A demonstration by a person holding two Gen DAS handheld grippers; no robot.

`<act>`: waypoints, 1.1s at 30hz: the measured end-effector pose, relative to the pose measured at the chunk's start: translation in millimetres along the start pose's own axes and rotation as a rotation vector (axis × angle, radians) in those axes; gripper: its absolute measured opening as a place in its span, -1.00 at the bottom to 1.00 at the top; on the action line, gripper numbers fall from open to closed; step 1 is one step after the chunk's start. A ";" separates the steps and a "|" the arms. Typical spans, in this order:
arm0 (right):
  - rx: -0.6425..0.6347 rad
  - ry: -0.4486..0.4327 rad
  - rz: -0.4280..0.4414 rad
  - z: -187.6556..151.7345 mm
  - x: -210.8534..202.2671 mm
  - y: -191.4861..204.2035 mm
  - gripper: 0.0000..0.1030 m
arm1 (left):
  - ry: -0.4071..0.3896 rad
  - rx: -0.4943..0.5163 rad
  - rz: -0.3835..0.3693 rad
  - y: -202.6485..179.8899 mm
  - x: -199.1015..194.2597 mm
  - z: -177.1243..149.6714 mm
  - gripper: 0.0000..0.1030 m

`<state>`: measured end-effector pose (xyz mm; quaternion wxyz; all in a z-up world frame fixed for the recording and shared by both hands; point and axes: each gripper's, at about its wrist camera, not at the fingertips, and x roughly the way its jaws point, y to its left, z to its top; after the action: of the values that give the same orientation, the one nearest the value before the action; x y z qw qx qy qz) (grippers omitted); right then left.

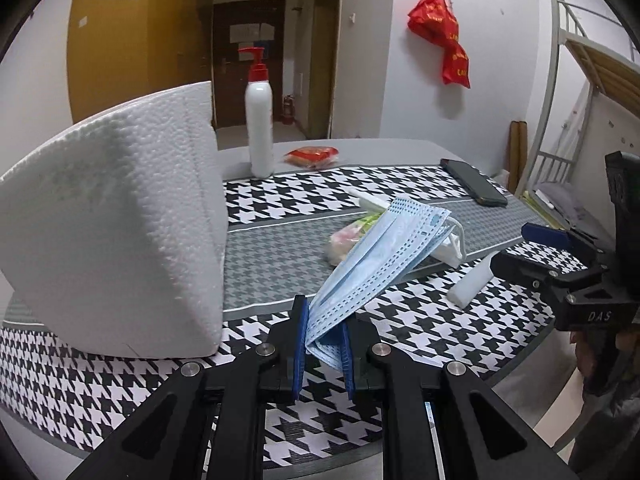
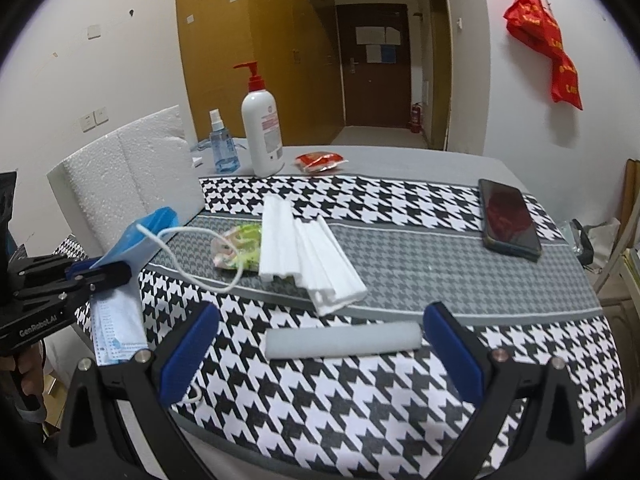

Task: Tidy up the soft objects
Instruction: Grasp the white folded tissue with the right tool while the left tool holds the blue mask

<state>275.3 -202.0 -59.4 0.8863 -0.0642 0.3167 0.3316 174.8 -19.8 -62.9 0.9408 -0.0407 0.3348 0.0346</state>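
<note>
My left gripper [image 1: 323, 334] is shut on a stack of light blue face masks [image 1: 384, 256], held up above the houndstooth table mat; they also show in the right wrist view [image 2: 138, 236], with another blue mask [image 2: 116, 328] lying at the mat's left edge. My right gripper [image 2: 320, 344] is open and empty, its fingers either side of a white foam bar [image 2: 344, 340] on the mat. White folded masks [image 2: 308, 252] and a patterned mask [image 2: 236, 248] lie in the middle. A white foam box [image 1: 112, 220] stands at the left.
A white pump bottle [image 2: 262, 132], a blue spray bottle [image 2: 222, 144] and a red packet [image 2: 320, 160] stand at the back. A phone [image 2: 508, 218] lies at the right. The right gripper also shows in the left wrist view [image 1: 560, 256].
</note>
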 end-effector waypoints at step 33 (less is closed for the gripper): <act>-0.070 0.132 0.034 19.1 60.0 -0.2 0.07 | 0.025 -0.017 -0.001 9.4 19.2 2.6 -0.69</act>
<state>320.1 -163.2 -80.5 0.8550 -0.1114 0.3637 0.3526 190.5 -9.5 -73.5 0.9362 -0.0494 0.3461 0.0365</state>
